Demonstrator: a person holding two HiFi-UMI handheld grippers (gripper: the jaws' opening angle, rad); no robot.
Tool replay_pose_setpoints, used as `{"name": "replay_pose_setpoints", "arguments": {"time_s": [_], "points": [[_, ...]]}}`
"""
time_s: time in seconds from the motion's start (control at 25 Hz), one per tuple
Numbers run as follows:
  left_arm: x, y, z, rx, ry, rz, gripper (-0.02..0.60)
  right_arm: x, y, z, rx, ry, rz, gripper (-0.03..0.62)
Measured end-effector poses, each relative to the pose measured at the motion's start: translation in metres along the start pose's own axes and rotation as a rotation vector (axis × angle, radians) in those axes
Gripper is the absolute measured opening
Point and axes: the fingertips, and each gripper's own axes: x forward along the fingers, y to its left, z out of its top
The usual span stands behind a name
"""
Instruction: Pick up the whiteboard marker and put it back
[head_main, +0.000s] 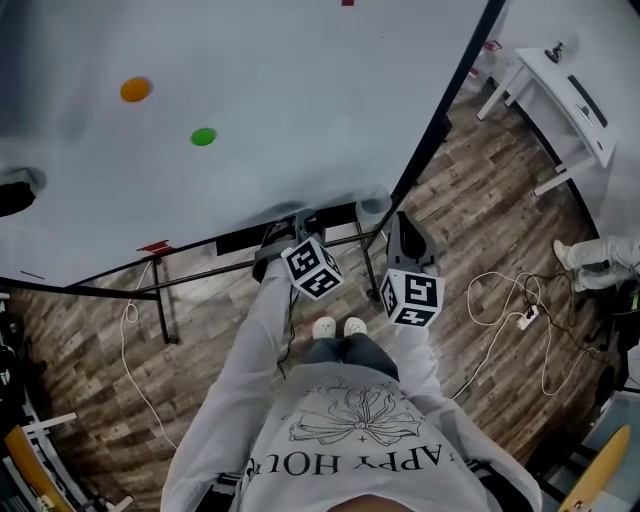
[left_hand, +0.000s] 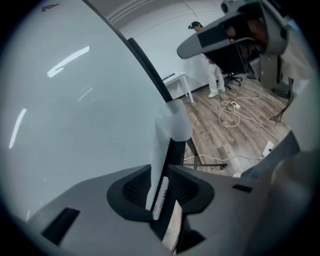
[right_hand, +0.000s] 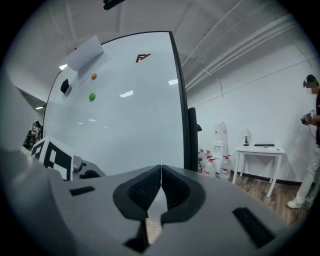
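A person stands close to a large whiteboard (head_main: 280, 70) on a wheeled stand, holding a gripper in each hand at waist height near the board's lower corner. The left gripper (left_hand: 161, 182) is clamped on the whiteboard marker (left_hand: 159, 175), a slim white barrel with a printed label. The marker points up and away alongside the board's dark frame (left_hand: 145, 65), probably lined up to be returned there. A pale cup-shaped thing (head_main: 373, 207) sits at that corner; whether it is the marker's holder is unclear. The right gripper (right_hand: 161, 187) has its jaws together on nothing and is held beside the left, apparently kept out of the way. Orange (head_main: 135, 89) and green (head_main: 203, 137) magnets dot the board.
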Motion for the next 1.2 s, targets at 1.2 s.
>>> {"name": "replay_pose_setpoints", "arguments": {"time_s": [1.2], "points": [[0.078,-0.027,-0.015,0.206,0.241,-0.124,0.083,0.012,-0.042,0.005,0.000,-0.011,-0.041,0.003]]}}
